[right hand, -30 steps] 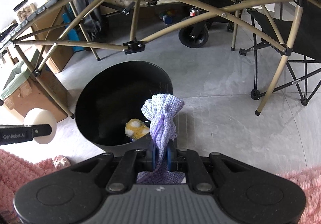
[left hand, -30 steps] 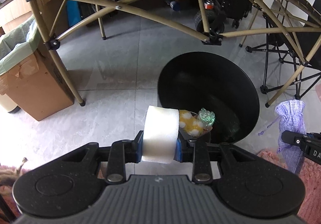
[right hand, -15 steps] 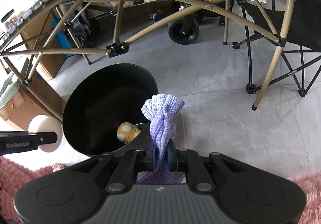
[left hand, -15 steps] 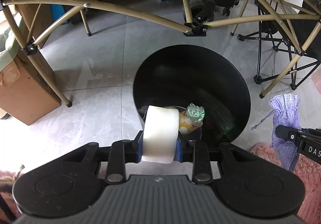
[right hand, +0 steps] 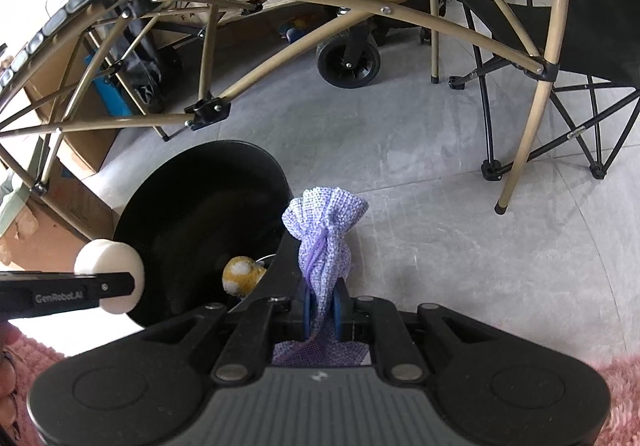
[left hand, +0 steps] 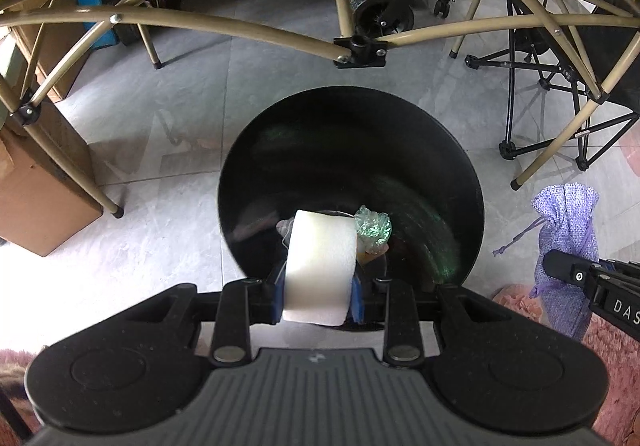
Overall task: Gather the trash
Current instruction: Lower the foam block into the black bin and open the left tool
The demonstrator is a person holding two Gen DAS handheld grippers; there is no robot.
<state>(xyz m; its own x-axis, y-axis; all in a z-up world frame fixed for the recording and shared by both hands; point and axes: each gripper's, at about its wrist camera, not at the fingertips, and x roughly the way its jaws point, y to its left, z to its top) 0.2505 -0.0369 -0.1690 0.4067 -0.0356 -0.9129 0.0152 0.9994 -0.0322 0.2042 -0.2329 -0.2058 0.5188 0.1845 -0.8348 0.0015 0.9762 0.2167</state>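
Note:
My left gripper [left hand: 318, 286] is shut on a white foam roll [left hand: 320, 266] and holds it over the near rim of a round black bin [left hand: 348, 134]. Crumpled green plastic [left hand: 373, 230] lies inside the bin, and the right wrist view shows a yellow and white ball [right hand: 242, 275] there. My right gripper [right hand: 323, 306] is shut on a purple mesh drawstring pouch [right hand: 324, 226], held upright just right of the bin [right hand: 180, 206]. The pouch [left hand: 568, 230] and the roll [right hand: 110, 270] each show in the other view.
A tan folding frame [left hand: 240, 30] arches over the bin. A cardboard box [left hand: 36, 202] stands left. Folding chair legs [right hand: 560, 126] and a wheeled cart [right hand: 348, 62] stand behind on the grey tiled floor. Pink fluffy rug [left hand: 612, 358] lies near right.
My left gripper moved forward and right with the roll, which now hangs over the bin's near rim. My right gripper moved a little further from the bin with the pouch.

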